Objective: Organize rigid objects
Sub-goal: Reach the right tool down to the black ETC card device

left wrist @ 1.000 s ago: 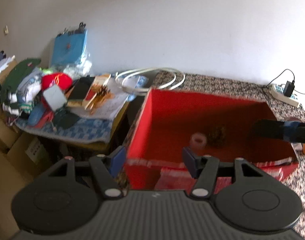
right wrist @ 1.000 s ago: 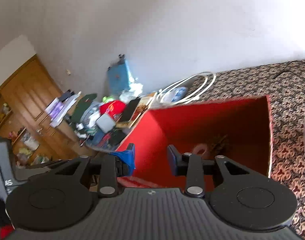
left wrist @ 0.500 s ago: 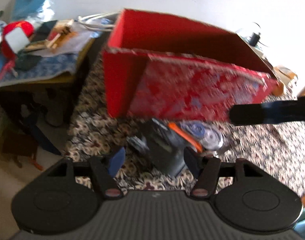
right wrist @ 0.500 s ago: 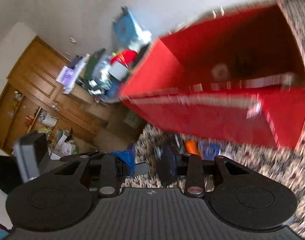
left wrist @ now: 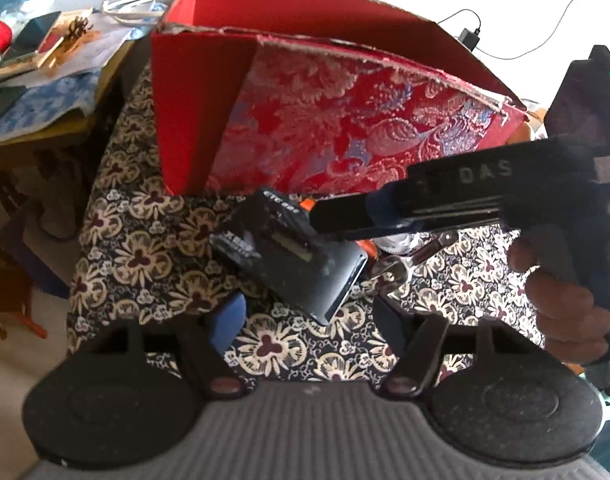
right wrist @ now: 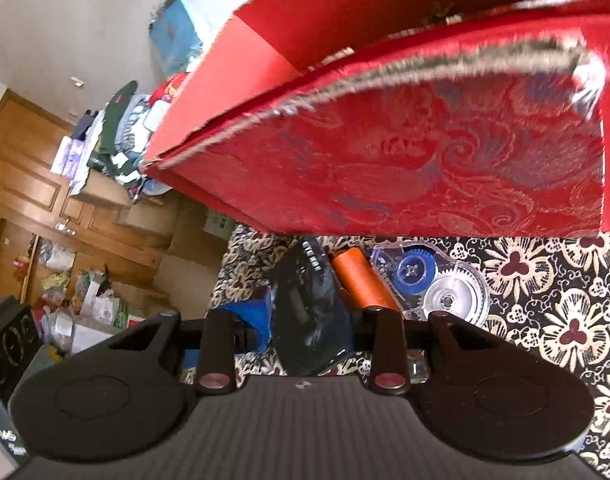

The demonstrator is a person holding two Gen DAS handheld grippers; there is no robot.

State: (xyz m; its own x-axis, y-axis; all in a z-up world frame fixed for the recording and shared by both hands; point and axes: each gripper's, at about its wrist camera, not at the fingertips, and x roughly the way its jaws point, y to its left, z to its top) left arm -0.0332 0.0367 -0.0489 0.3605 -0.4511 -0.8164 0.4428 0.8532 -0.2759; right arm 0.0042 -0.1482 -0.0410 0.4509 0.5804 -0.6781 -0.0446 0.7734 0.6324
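Note:
A black flat device point(left wrist: 289, 252) with a small display lies on the floral cloth point(left wrist: 145, 240), in front of the red brocade box point(left wrist: 345, 120). My left gripper point(left wrist: 309, 320) is open and its jaws are opening; the device's near corner lies just ahead between its fingertips. A hand point(left wrist: 565, 300) holds my right gripper point(left wrist: 321, 220), which reaches in from the right over the device's far end. In the right wrist view the right gripper point(right wrist: 315, 320) straddles the black device point(right wrist: 309, 308), apparently open. Beside it lie an orange cylinder point(right wrist: 361, 284) and a clear correction-tape dispenser point(right wrist: 441, 284), under the red box point(right wrist: 445, 160).
A cluttered side table point(left wrist: 45, 80) stands left of the cloth-covered surface, whose edge drops off at the left. A small metal item point(left wrist: 389, 268) lies near the device. A charger and cable point(left wrist: 469, 36) sit behind the box. Wooden cabinets point(right wrist: 25, 160) and bags fill the far left.
Both grippers dropped from above the box's open top to low in front of its front wall and tilted down. The black device and small items came into view. The left jaws widened.

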